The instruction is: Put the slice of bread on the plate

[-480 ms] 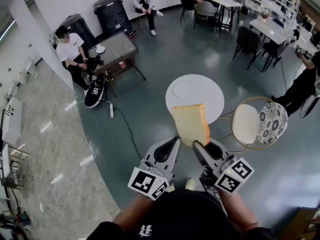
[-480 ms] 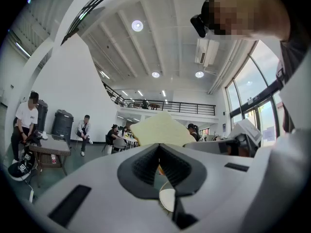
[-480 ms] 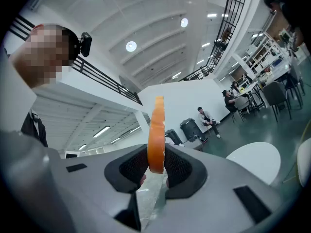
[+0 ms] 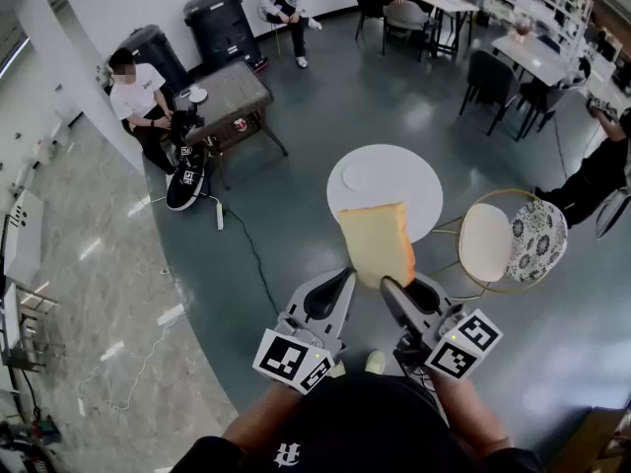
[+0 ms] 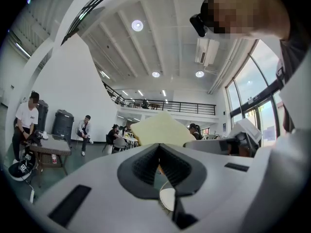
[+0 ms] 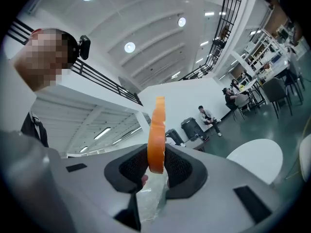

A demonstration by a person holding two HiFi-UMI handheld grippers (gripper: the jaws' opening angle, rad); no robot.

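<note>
In the head view, the slice of bread point(image 4: 377, 244) stands upright in the air, pale with a tan crust. My right gripper point(image 4: 389, 286) is shut on its lower edge. The right gripper view shows the same slice edge-on, its orange crust point(image 6: 156, 130) between the dark pads of the right gripper point(image 6: 156, 166). My left gripper point(image 4: 342, 280) is beside it, jaws together and holding nothing. In the left gripper view the bread point(image 5: 163, 129) rises behind the left gripper point(image 5: 159, 166). A faint white plate point(image 4: 367, 177) lies on the round white table point(image 4: 419, 200) beyond the bread.
A round-seated chair with a patterned cushion point(image 4: 513, 244) stands right of the table. A cable point(image 4: 251, 249) runs across the floor at left. Seated people, a small dark table point(image 4: 232, 92) and two bins point(image 4: 219, 23) are farther back. More tables and chairs fill the far right.
</note>
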